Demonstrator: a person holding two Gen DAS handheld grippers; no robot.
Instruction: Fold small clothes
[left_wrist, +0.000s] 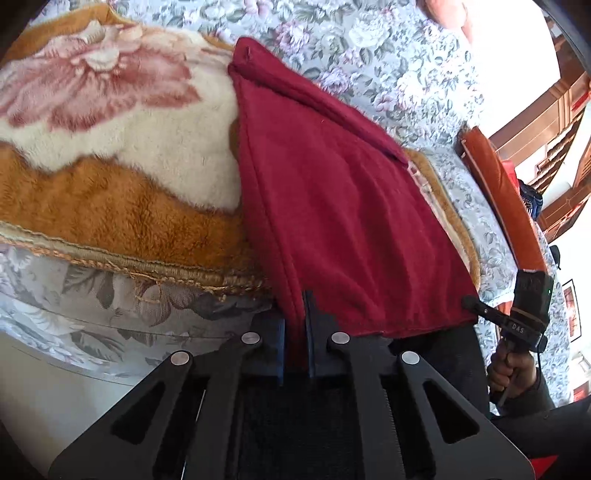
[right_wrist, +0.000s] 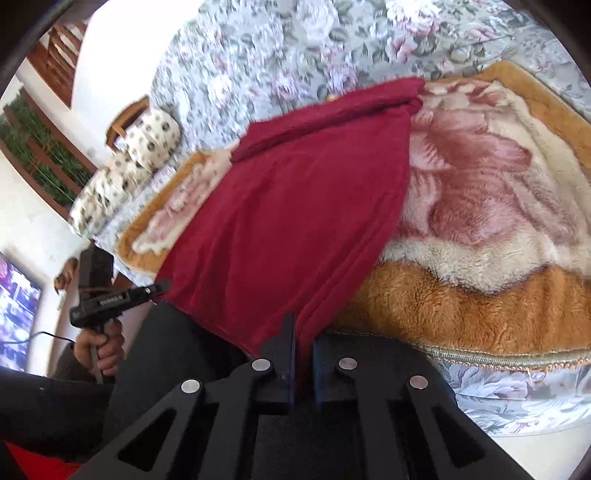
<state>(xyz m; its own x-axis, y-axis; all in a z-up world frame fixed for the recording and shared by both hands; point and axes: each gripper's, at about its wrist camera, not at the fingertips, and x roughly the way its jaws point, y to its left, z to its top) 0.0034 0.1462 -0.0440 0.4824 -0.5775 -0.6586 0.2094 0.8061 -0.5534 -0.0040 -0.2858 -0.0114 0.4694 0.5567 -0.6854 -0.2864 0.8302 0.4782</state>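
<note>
While both near corners of the red cloth (left_wrist: 332, 206) are pinched — the left gripper (left_wrist: 294, 325) clamped on one, the right gripper (right_wrist: 303, 339) clamped on the other — the fold is best made by lifting the two together, keeping the near hem taut and level, and carrying it over to meet the far edge squarely. Uneven height would likely skew the crease. The cloth lies on the fleecy flowered blanket (left_wrist: 122, 155) atop the bed (left_wrist: 388, 55), its near hem hanging just over the blanket's edge. Its long axis runs away from the person — the far end already looks doubled over.
</note>
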